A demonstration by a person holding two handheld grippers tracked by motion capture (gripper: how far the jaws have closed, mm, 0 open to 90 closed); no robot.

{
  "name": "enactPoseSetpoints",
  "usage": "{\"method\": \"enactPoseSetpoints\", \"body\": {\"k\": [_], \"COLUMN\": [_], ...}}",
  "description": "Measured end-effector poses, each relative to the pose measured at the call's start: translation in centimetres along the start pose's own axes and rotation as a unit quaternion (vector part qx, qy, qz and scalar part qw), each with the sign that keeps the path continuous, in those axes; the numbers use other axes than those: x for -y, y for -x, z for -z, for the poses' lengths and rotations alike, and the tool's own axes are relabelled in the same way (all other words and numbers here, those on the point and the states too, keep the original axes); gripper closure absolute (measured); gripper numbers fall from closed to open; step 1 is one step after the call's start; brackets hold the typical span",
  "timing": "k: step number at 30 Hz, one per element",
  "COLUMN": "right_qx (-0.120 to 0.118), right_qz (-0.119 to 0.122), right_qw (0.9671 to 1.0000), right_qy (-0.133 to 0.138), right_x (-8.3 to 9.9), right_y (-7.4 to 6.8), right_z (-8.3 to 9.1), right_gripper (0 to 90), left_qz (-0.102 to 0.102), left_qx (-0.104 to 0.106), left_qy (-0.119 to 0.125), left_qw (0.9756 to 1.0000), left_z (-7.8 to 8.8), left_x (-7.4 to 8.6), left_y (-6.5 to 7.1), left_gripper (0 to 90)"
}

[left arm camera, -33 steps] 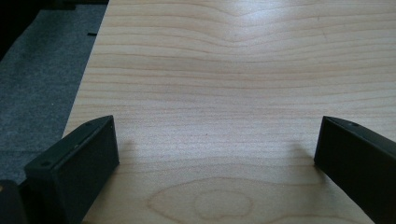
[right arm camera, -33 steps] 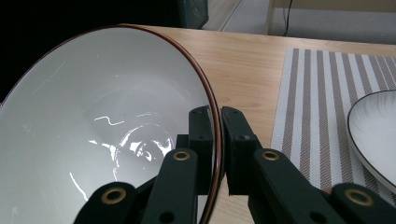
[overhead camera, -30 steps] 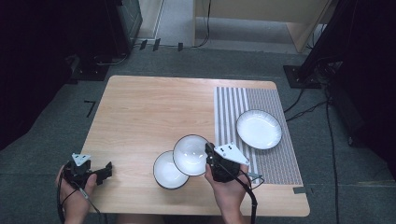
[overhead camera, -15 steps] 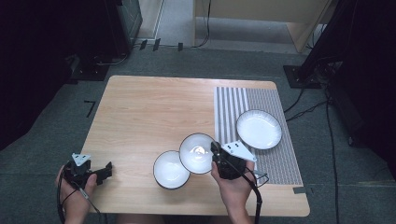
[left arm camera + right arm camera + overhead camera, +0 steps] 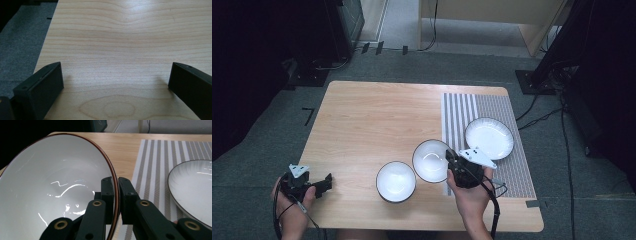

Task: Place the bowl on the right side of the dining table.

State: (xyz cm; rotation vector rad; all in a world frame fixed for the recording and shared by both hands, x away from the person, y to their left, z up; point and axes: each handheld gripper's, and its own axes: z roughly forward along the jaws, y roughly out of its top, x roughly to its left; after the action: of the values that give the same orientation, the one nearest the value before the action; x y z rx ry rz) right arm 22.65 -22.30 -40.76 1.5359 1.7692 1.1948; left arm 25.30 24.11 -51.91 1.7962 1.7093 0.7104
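From the high view, a light wooden tabletop (image 5: 377, 120) carries a grey striped placemat (image 5: 492, 107) on its right side. A shallow white plate (image 5: 489, 138) lies on the placemat. Just left of the placemat edge, the right tongs (image 5: 448, 161) grasp a white bowl with a dark rim (image 5: 431, 160) by its right edge, holding it tilted above the wood. A second white bowl (image 5: 396, 181) sits flat on the tabletop just beside it, lower and to the left. At the near left corner, the left tongs (image 5: 324, 182) hover in a hand, well apart from the dishes.

In the left gripper view, the two black jaws of the left tongs (image 5: 115, 80) stand wide apart, released, with bare wood grain of the tabletop (image 5: 120, 37) between them.

In the right gripper view, the right tongs (image 5: 116, 185) are clenched on the thin rim of the white bowl with a dark rim (image 5: 55, 185), one jaw inside it and one outside. The bowl tilts, its glossy inside facing the camera. To the right, the striped placemat (image 5: 155, 162) lies on the tabletop (image 5: 125, 143), with the white plate (image 5: 192, 185) on it.
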Motion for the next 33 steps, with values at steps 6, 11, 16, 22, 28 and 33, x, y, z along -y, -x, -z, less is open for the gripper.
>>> {"method": "enactPoseSetpoints", "body": {"k": [6, 11, 16, 22, 28, 33], "right_qx": [0.009, 0.014, 0.020, 0.026, 0.031, 0.039], "right_qz": [-0.003, -0.011, -0.015, -0.023, -0.033, -0.043], "right_qw": [1.0000, 0.9998, 0.9997, 0.9994, 0.9990, 0.9983], "right_qy": [-0.001, -0.001, 0.002, 0.005, 0.008, 0.009], "right_x": [0.1, 0.3, 0.2, -0.1, -0.4, -0.7], "right_y": [1.3, 2.4, 3.2, 4.4, 5.5, 6.7], "right_z": [0.2, 0.3, 0.4, 0.4, 0.3, 0.1], "right_gripper": [84.6, 84.6, 84.6, 84.6, 84.6, 84.6], "left_qz": [-0.002, -0.002, -0.002, -0.002, -0.002, -0.002], "left_qx": [0.001, 0.001, 0.001, 0.001, 0.001, 0.001], "left_qy": [0.000, 0.000, 0.000, 0.000, 0.000, 0.000], "left_qw": [1.0000, 1.0000, 1.0000, 1.0000, 1.0000, 1.0000], "left_z": [0.0, 0.0, 0.0, 0.0, 0.0, 0.0], "left_x": [0.0, 0.0, 0.0, 0.0, 0.0, 0.0], "left_y": [0.1, 0.1, 0.1, 0.1, 0.1, 0.1], "left_gripper": [0.0, 0.0, 0.0, 0.0, 0.0, 0.0]}}
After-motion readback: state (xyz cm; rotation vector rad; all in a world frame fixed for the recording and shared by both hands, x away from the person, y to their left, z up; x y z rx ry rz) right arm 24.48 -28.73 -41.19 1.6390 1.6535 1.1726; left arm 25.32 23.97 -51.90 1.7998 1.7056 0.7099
